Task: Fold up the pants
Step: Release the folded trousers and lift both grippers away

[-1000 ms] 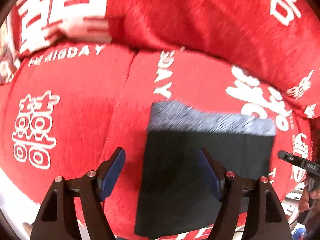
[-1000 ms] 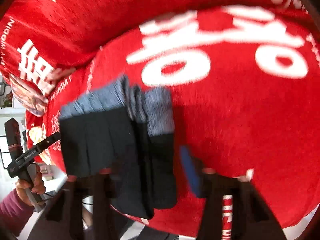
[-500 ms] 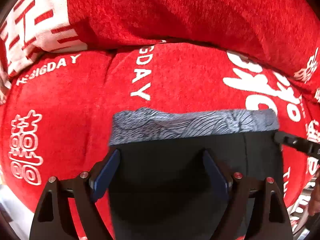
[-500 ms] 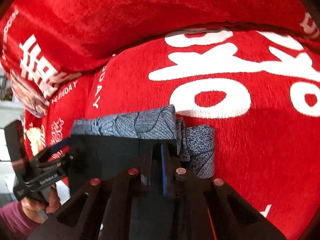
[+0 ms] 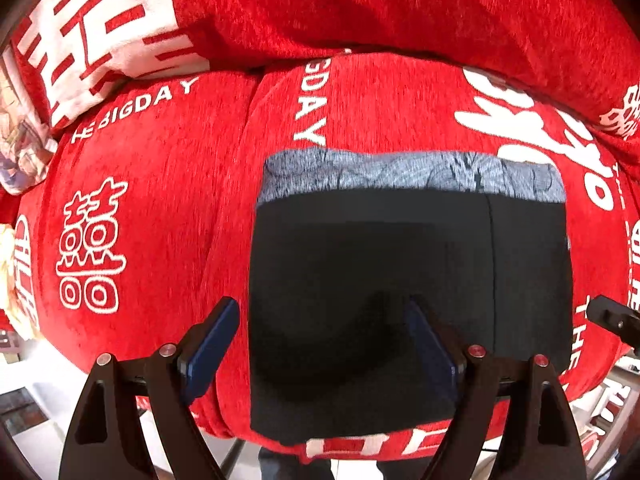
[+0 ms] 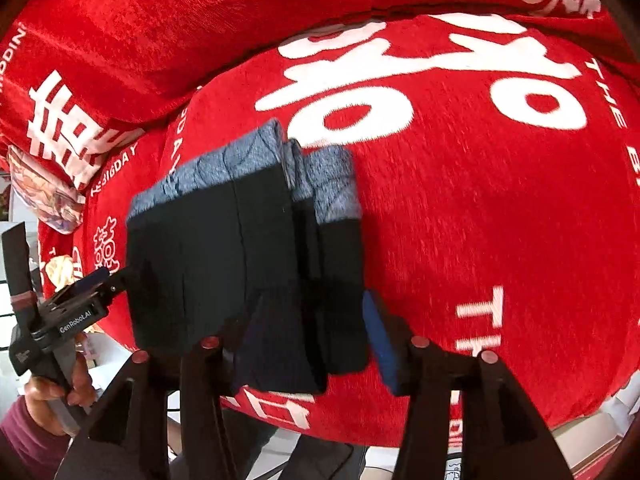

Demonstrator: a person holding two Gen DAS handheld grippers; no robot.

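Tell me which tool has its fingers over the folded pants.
Both do, spread open: the left tool over the pants' left edge, the right tool over their layered right edge.

Both views are brightly and evenly lit, daylight-like, with saturated reds and no hard glare. The black pants (image 5: 400, 300) swallow detail; a soft shadow lies on them between the jaws of the left gripper (image 5: 320, 344). Strong fisheye bending curves the sofa cover (image 6: 480, 220), with dark vignetted corners. Slight motion blur softens the right view, mostly at the right gripper (image 6: 316, 332)
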